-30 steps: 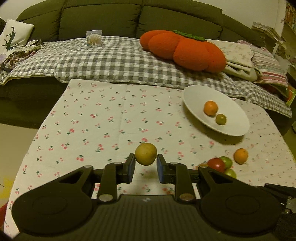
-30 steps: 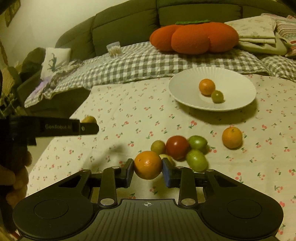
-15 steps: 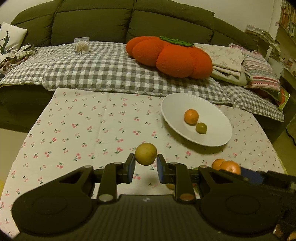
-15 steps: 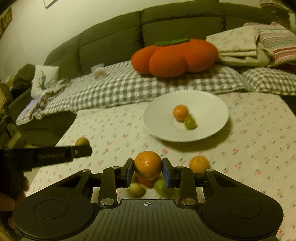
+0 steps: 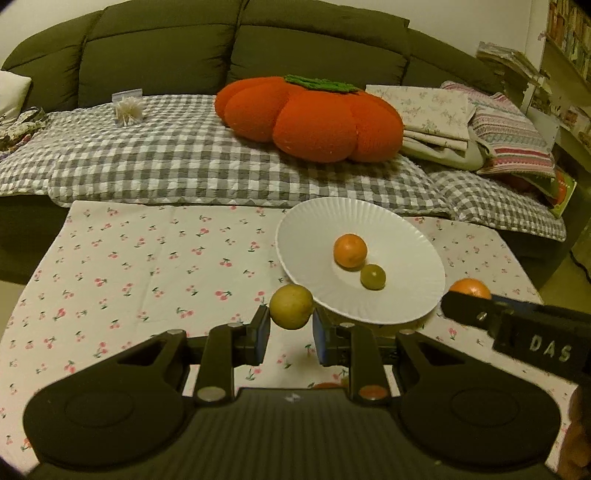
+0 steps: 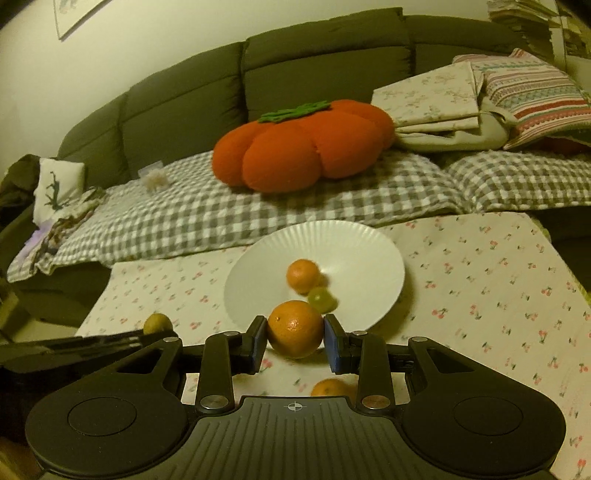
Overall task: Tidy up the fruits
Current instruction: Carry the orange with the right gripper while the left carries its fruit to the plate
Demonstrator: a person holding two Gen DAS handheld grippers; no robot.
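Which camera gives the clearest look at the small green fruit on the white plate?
The left wrist view: the small green fruit sits sharp and unobstructed on the white plate, beside an orange. In the right wrist view it is motion-blurred and sits just above the held orange.

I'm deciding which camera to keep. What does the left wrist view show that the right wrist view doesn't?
Only the left wrist view: the yellow fruit seen whole, clamped in the left gripper, and shelves at far right.
Only the right wrist view: the orange seen whole in the right gripper, a loose orange below it, and a wall picture.
Both: the plate with two fruits, pumpkin cushion, sofa.
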